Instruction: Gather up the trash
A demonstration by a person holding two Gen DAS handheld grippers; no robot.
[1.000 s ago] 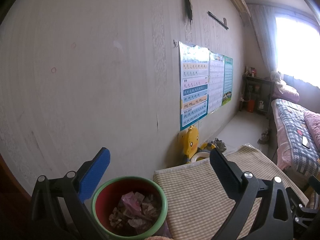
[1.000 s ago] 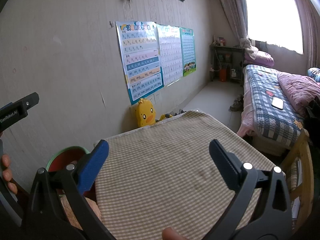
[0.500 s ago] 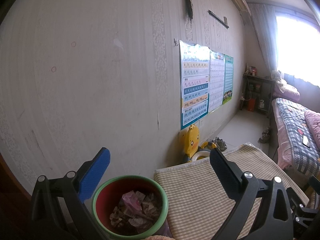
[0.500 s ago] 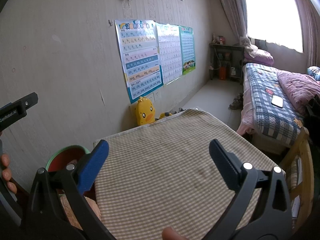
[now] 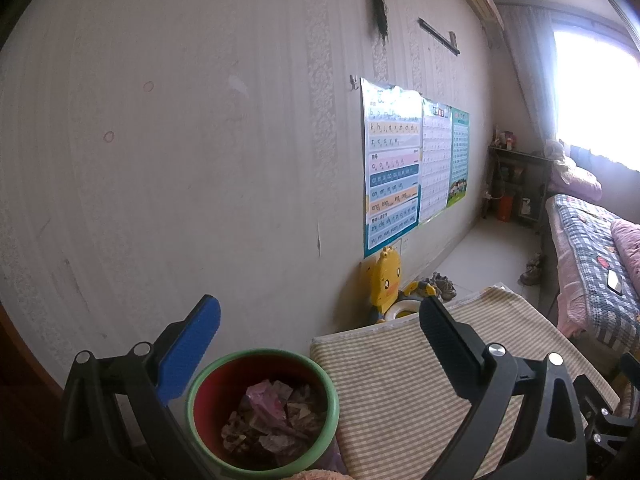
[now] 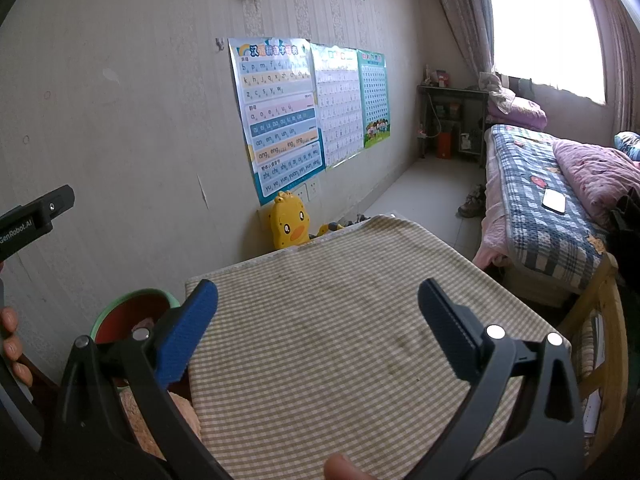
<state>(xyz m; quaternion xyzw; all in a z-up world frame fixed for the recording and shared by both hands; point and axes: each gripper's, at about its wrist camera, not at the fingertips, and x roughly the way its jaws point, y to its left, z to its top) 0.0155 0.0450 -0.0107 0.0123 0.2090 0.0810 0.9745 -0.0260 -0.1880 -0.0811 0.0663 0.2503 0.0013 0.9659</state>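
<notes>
A trash bin with a green rim and red inside (image 5: pixel 262 408) stands by the wall, left of the table; it holds crumpled pink and grey wrappers (image 5: pixel 272 420). My left gripper (image 5: pixel 320 330) is open and empty, above and just behind the bin. In the right wrist view the bin (image 6: pixel 132 312) shows at lower left, partly hidden by my finger. My right gripper (image 6: pixel 318 312) is open and empty, held over the checked tablecloth (image 6: pixel 340 320).
The table with the checked cloth (image 5: pixel 420 372) lies right of the bin. A yellow duck toy (image 6: pixel 288 220) stands by the wall beyond it. Wall posters (image 6: pixel 280 112), a bed (image 6: pixel 540 208) at right, a wooden chair (image 6: pixel 600 320) beside the table.
Both views have drifted very slightly; the bin sits a touch lower in the left wrist view. Both grippers stay open and empty.
</notes>
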